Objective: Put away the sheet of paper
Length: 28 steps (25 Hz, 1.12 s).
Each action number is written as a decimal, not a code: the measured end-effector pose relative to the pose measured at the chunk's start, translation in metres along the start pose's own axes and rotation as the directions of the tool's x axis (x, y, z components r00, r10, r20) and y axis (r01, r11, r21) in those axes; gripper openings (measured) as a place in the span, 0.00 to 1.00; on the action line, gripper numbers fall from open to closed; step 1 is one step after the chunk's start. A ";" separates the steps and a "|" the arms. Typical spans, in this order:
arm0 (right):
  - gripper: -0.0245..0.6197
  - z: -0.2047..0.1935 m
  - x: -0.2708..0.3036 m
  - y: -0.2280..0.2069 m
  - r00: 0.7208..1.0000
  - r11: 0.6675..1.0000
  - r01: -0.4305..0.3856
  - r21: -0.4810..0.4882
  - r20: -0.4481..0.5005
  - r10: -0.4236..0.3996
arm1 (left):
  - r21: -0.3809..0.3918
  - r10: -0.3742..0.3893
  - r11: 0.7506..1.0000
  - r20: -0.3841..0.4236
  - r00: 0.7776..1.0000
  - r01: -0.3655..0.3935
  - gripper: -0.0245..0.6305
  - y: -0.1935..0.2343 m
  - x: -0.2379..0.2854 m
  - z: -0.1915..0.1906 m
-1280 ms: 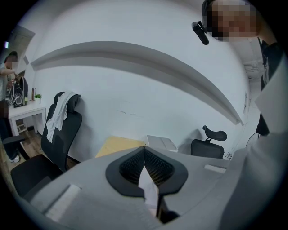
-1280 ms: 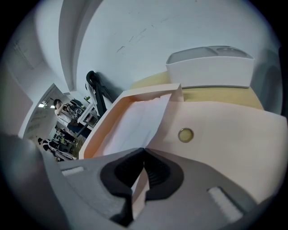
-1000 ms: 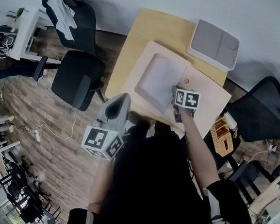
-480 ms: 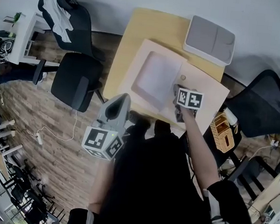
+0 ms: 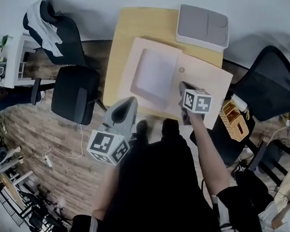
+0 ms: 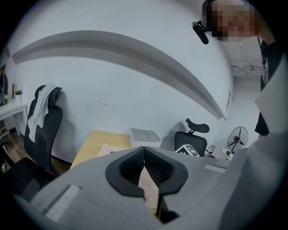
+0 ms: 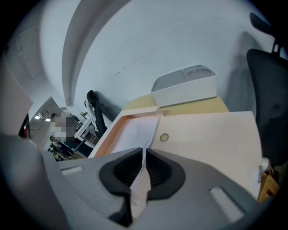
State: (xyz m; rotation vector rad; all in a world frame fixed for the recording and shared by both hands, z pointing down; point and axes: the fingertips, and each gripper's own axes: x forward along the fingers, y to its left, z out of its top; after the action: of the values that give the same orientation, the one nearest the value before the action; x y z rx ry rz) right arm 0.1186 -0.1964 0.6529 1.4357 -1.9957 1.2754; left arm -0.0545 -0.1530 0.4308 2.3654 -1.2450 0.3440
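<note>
Presently I note the right gripper (image 7: pixel 144 158) pinching the white sheet of paper (image 7: pixel 130 137) inside the pale pink open folder (image 7: pixel 211 134); the left gripper (image 6: pixel 144 170) is pressed together, empty.

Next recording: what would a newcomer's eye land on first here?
The big pale pink folder lies open across the wooden table, with the sheet of paper in its left half. The right hand-held gripper is shut on that sheet's right edge, while the left hand-held gripper hangs shut and empty off the table's near edge.
</note>
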 end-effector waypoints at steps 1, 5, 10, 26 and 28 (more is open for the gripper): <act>0.08 -0.002 -0.007 0.003 1.000 1.000 0.010 0.005 0.019 -0.010 | 0.009 -0.025 1.000 -0.001 1.000 0.025 0.05 -0.001 -0.003 0.000; 0.05 -0.010 -0.036 0.023 0.993 0.998 0.054 0.036 0.102 -0.057 | 0.055 -0.118 0.992 0.004 0.993 0.118 0.05 0.002 -0.019 0.003; 0.04 -0.032 -0.074 0.058 0.975 0.993 0.105 0.049 0.191 -0.112 | 0.073 -0.198 0.978 0.002 0.980 0.197 0.05 0.020 -0.049 -0.006; 0.04 -0.060 -0.203 0.193 0.816 0.956 0.285 -0.075 0.542 -0.200 | 0.132 -0.379 0.919 0.029 0.925 0.372 0.05 0.042 -0.138 -0.022; 0.04 -0.061 -0.221 0.211 0.793 0.944 0.308 -0.121 0.580 -0.184 | 0.139 -0.396 0.911 0.035 0.918 0.387 0.05 0.038 -0.144 -0.022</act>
State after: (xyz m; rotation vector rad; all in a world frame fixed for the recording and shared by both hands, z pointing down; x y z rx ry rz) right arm 0.0101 -0.0089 0.4296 2.0518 -2.1001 0.5316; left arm -0.1674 -0.0580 0.4010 2.6821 -0.7597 0.2260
